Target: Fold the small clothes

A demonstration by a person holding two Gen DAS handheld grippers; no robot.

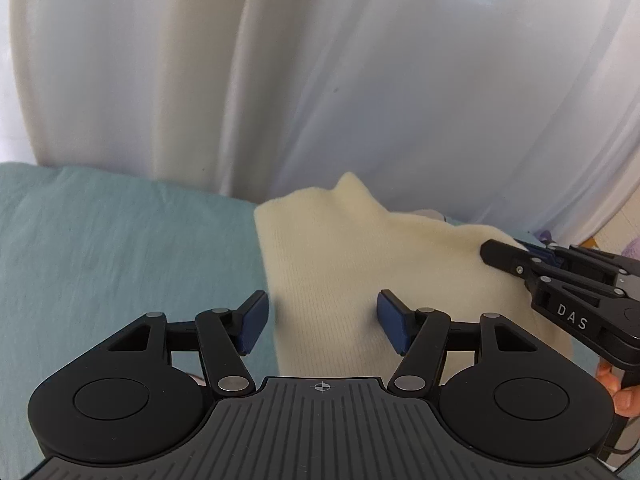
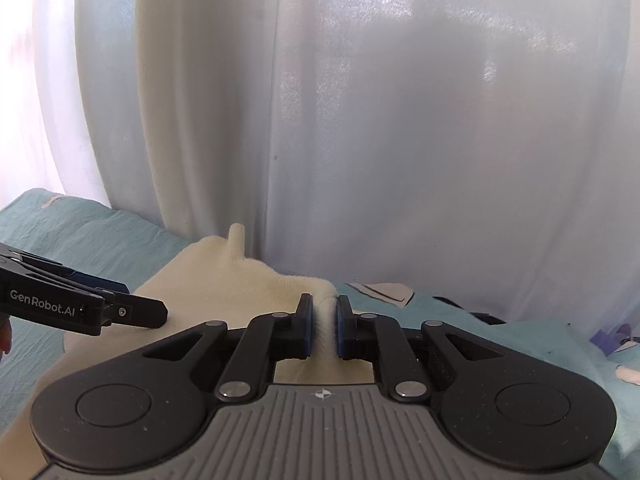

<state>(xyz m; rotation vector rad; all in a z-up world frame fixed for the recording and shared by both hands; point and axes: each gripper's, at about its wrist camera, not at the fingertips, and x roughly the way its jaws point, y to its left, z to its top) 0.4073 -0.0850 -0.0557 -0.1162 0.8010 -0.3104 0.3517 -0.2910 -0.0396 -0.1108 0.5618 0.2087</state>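
A small cream knit garment [image 1: 344,256] lies on a teal sheet [image 1: 120,248]. My left gripper [image 1: 322,322] is open, its blue pads wide apart just above the garment's near left part. My right gripper [image 2: 323,328] is shut on a pinched fold of the cream garment [image 2: 240,284] at its right edge. In the left wrist view the right gripper [image 1: 520,258] comes in from the right, on the cloth's right side. In the right wrist view the left gripper [image 2: 132,312] shows at the left over the cloth.
White sheer curtains [image 1: 320,80] hang right behind the bed's far edge. Other small clothes [image 2: 384,292] lie on the sheet to the right, with a white piece [image 2: 628,374] at the far right. A purple item [image 1: 630,248] shows at the right edge.
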